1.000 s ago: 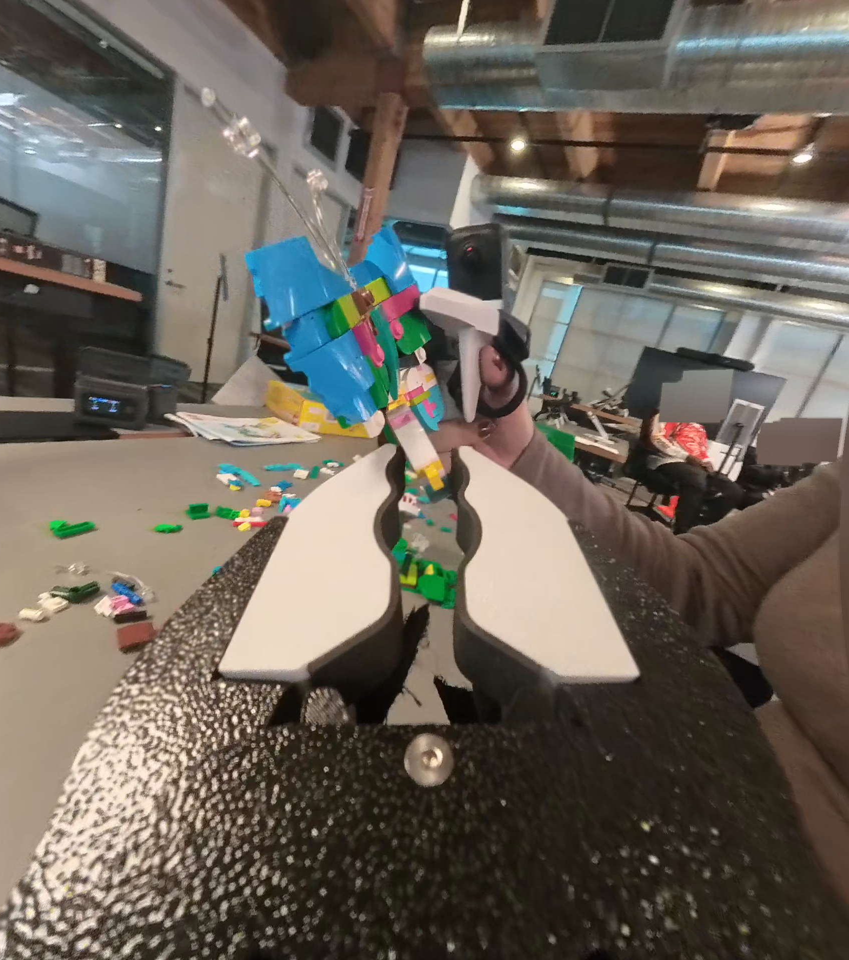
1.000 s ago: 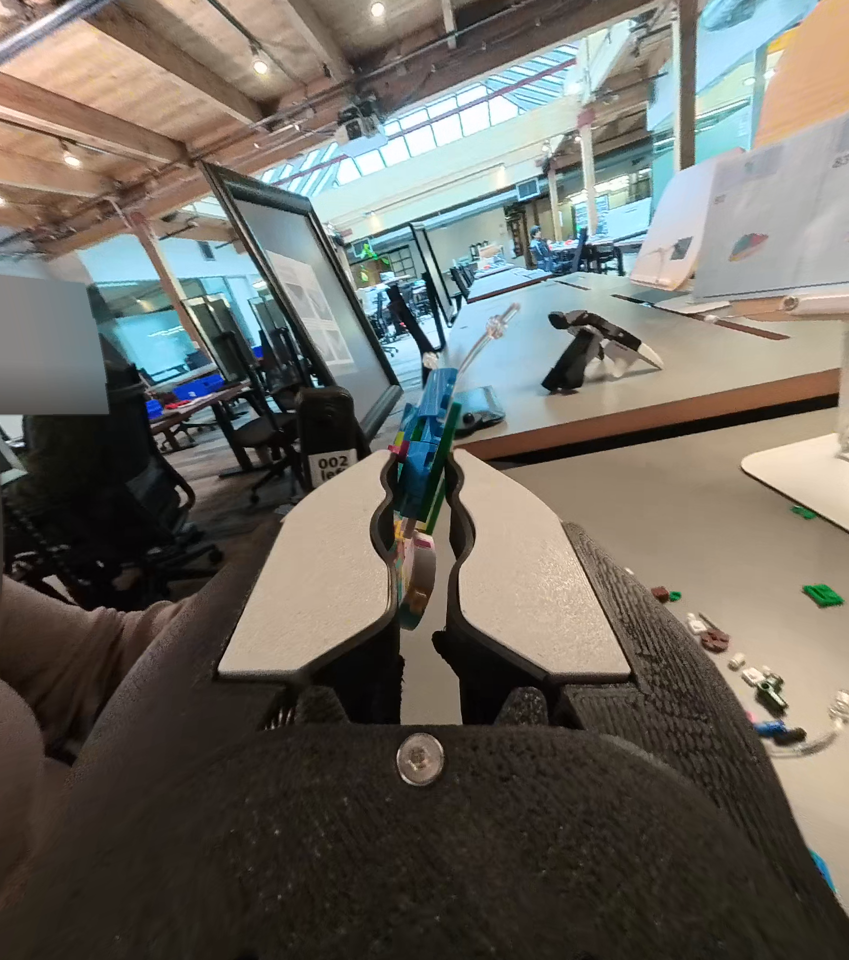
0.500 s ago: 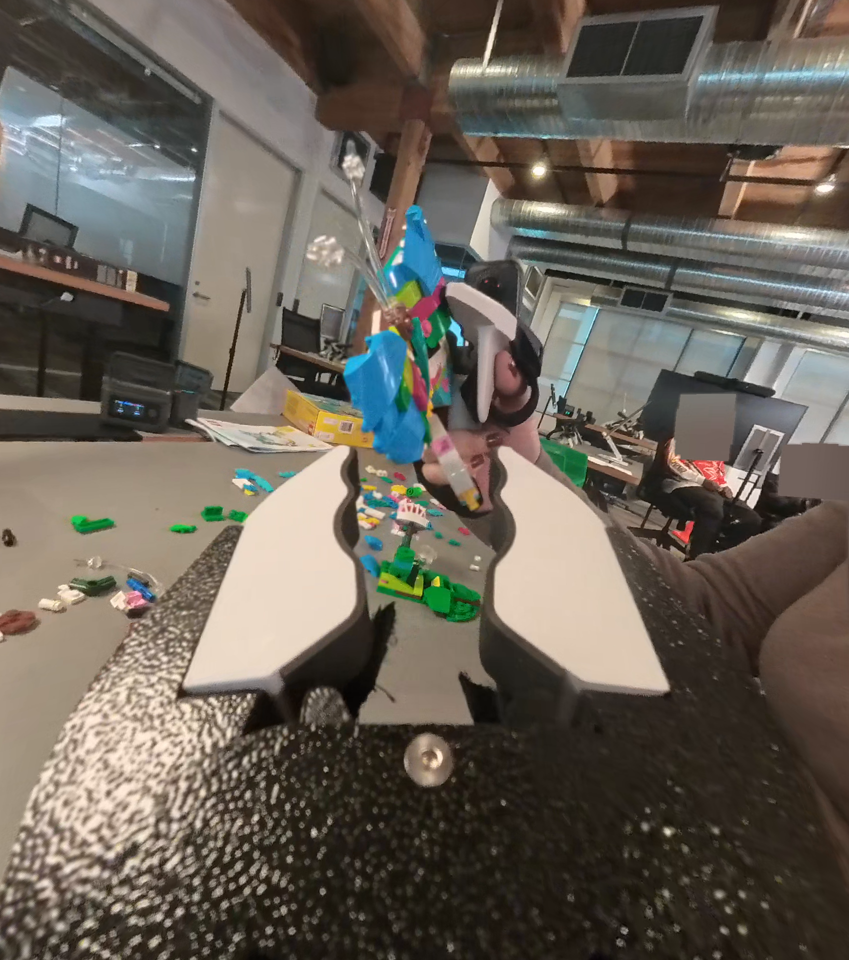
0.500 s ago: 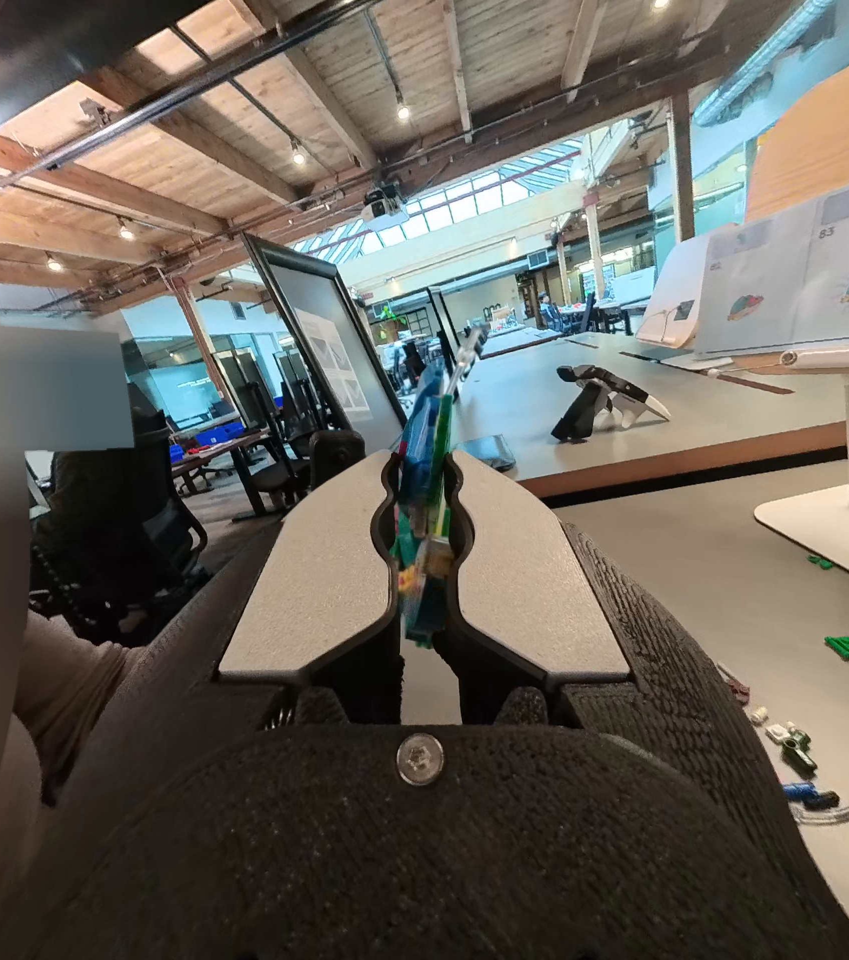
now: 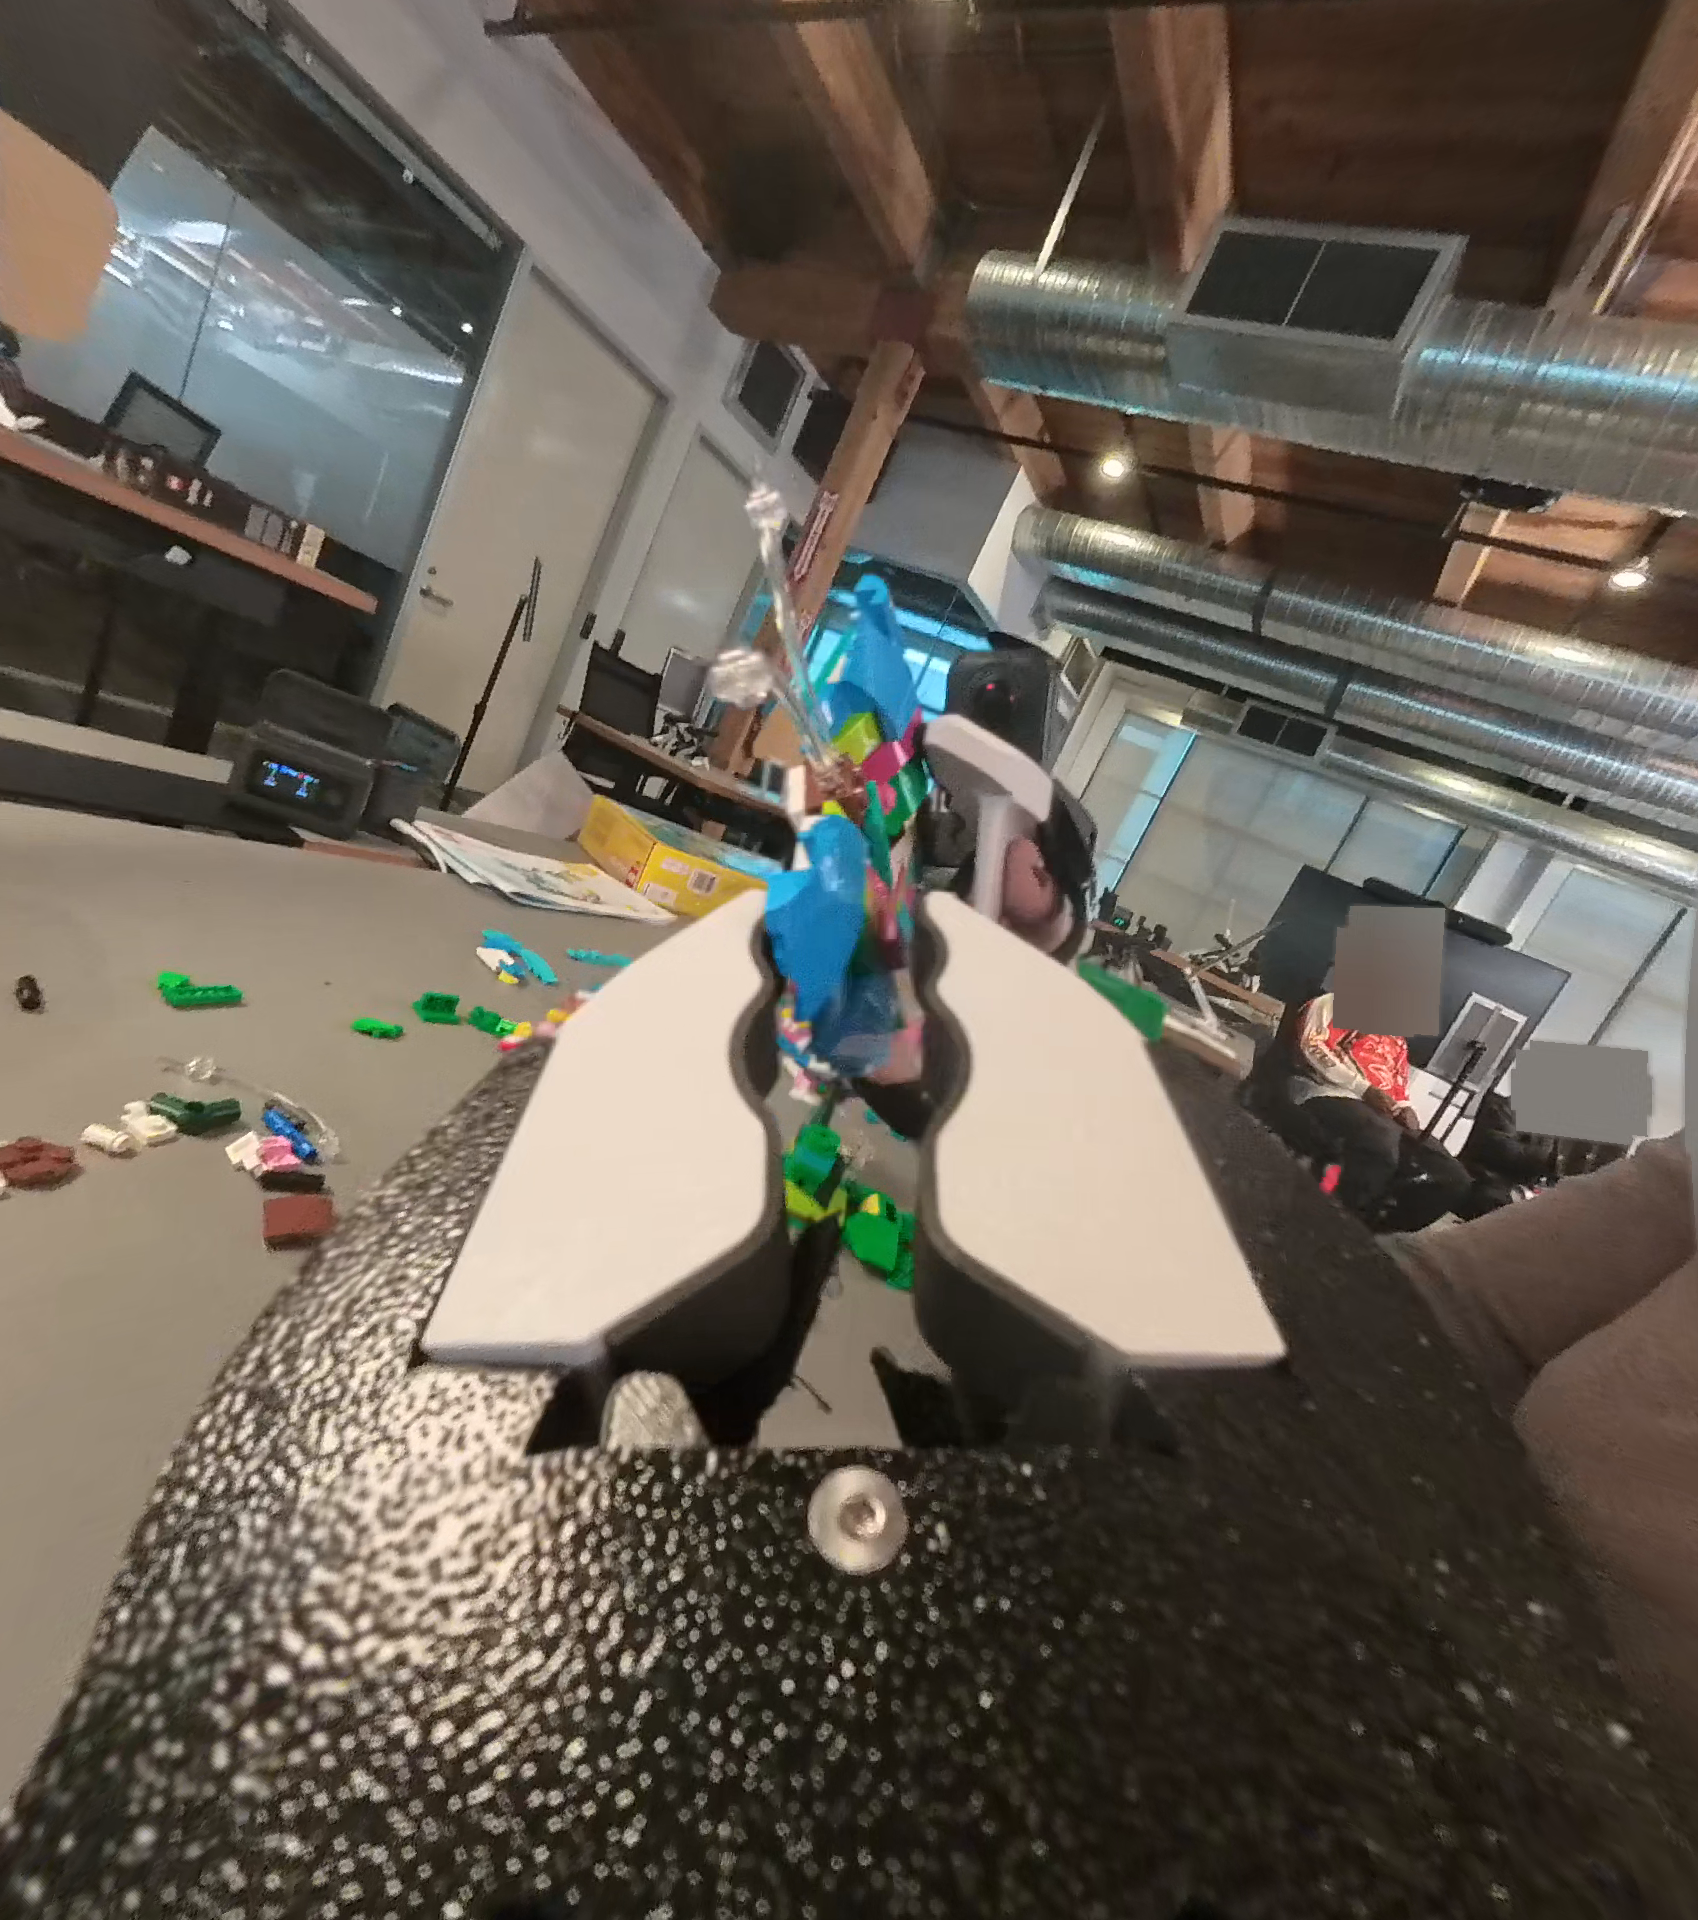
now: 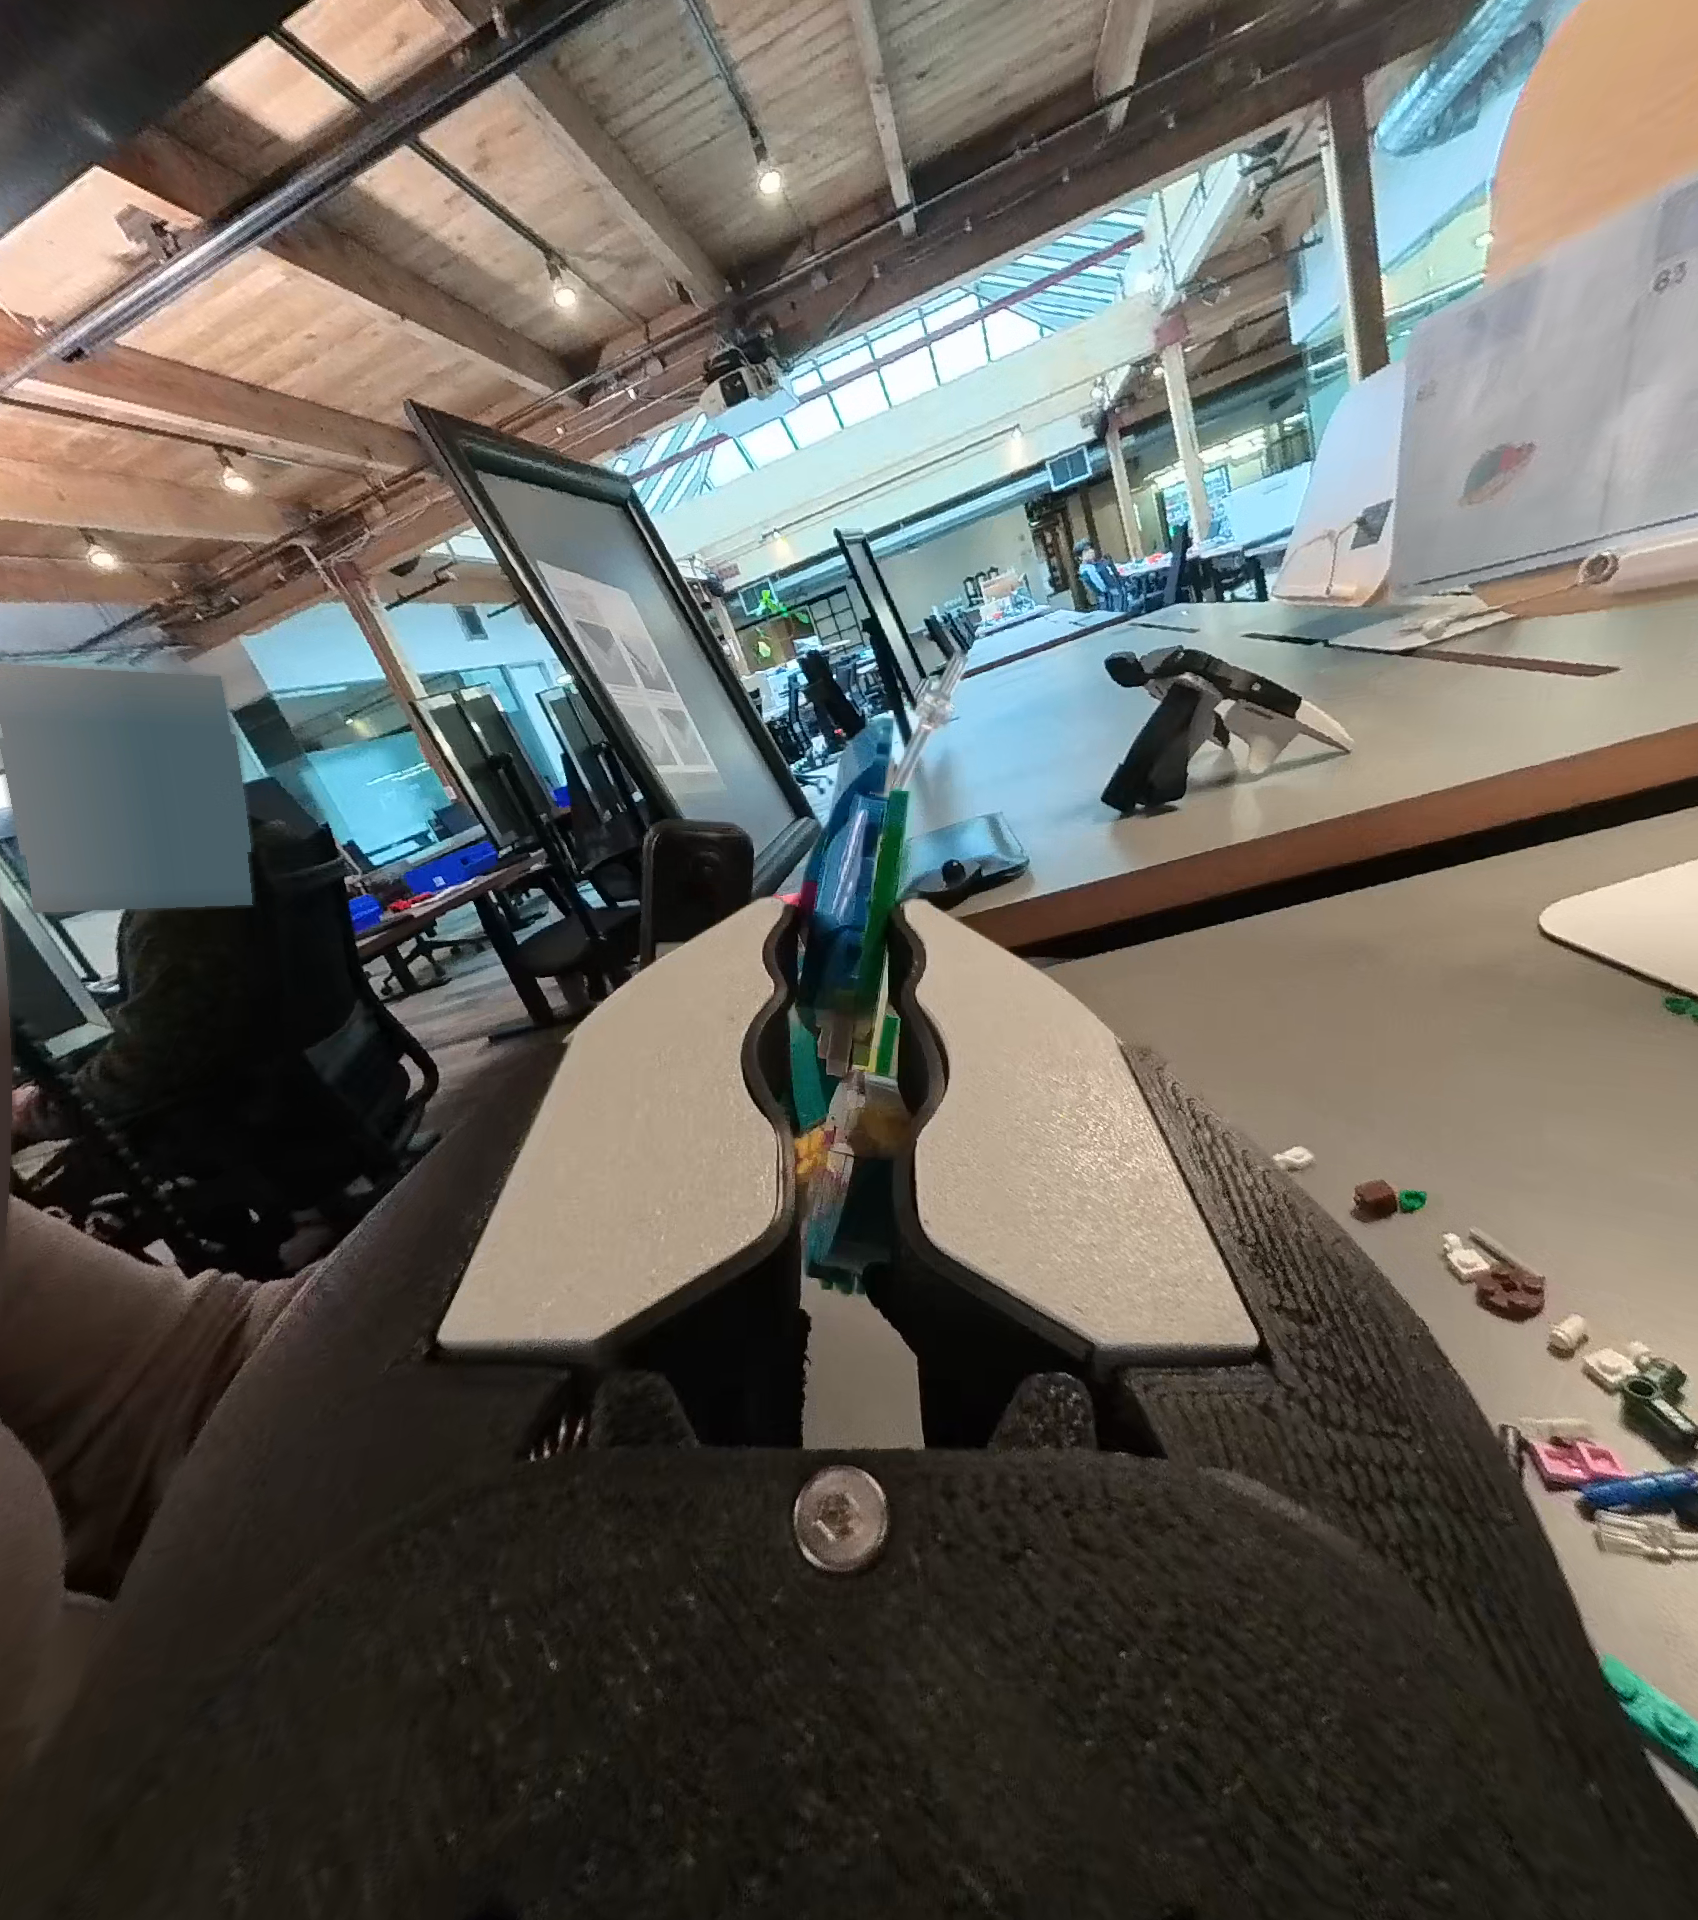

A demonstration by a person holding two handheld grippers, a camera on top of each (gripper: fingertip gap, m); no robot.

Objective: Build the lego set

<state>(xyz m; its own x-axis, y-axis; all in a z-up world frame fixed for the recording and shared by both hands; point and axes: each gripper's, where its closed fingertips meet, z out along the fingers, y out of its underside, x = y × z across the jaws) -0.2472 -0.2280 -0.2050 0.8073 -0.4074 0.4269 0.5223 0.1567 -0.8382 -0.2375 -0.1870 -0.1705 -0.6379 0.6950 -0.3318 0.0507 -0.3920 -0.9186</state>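
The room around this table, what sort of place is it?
Probably an open-plan office or workshop in a converted industrial building: exposed wooden ceiling beams, bare metal air ducts overhead, and long shared desks with office chairs stretching far back.

1. We see the lego model [image 5: 829,940] is mostly bright blue, with green, pink and teal bits.
2. Our left gripper [image 5: 845,940] has white finger tops on a speckled black body.
3. The table [image 5: 97,1299] is plain grey, with green, brown, white and pink loose bricks [image 5: 190,1127].
4. The box [image 5: 663,862] is yellow.
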